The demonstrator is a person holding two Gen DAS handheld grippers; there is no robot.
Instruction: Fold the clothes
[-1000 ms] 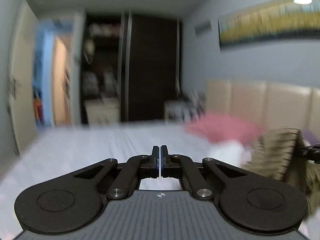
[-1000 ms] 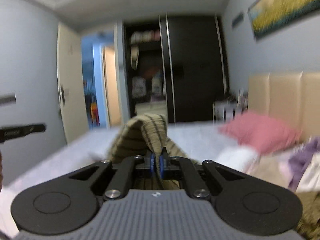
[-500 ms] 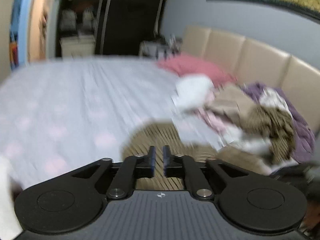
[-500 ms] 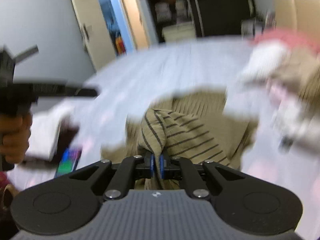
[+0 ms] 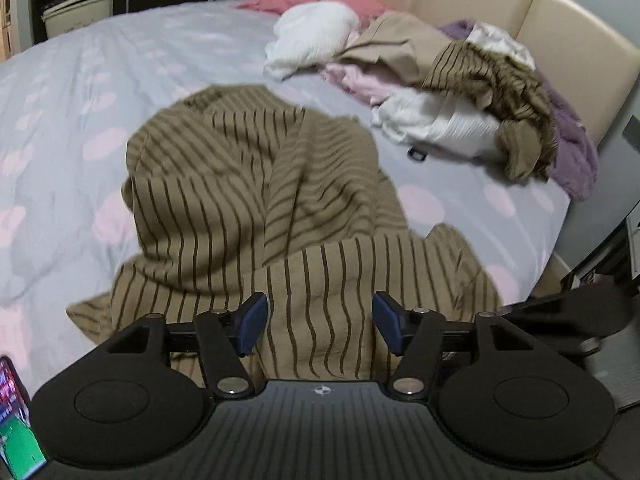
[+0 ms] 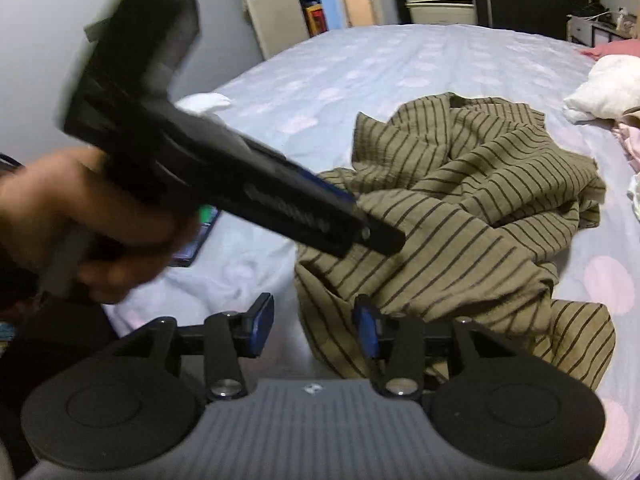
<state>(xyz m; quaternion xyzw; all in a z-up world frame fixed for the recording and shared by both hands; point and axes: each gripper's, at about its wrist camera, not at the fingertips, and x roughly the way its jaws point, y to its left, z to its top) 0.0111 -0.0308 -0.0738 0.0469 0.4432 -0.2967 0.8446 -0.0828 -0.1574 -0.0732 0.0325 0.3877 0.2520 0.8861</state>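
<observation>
A tan shirt with dark stripes [image 5: 256, 196] lies crumpled on the bed, also in the right wrist view [image 6: 472, 216]. My left gripper [image 5: 320, 326] is open, its jaws wide apart over the shirt's near edge, with cloth between the pads but not pinched. My right gripper [image 6: 316, 326] is open at the shirt's near left edge and holds nothing. The left gripper shows blurred in the right wrist view [image 6: 224, 176], held by a hand above the shirt's left side.
The bed has a pale lilac sheet with pink dots [image 5: 80, 92]. A pile of other clothes [image 5: 452, 80] lies by the beige headboard [image 5: 560, 36]. A phone [image 5: 12, 420] lies at the bed's near left. A door and wardrobe stand beyond the bed.
My right gripper has let go of the striped shirt, which now lies on the bed. Both grippers opened and tilted down towards the shirt.
</observation>
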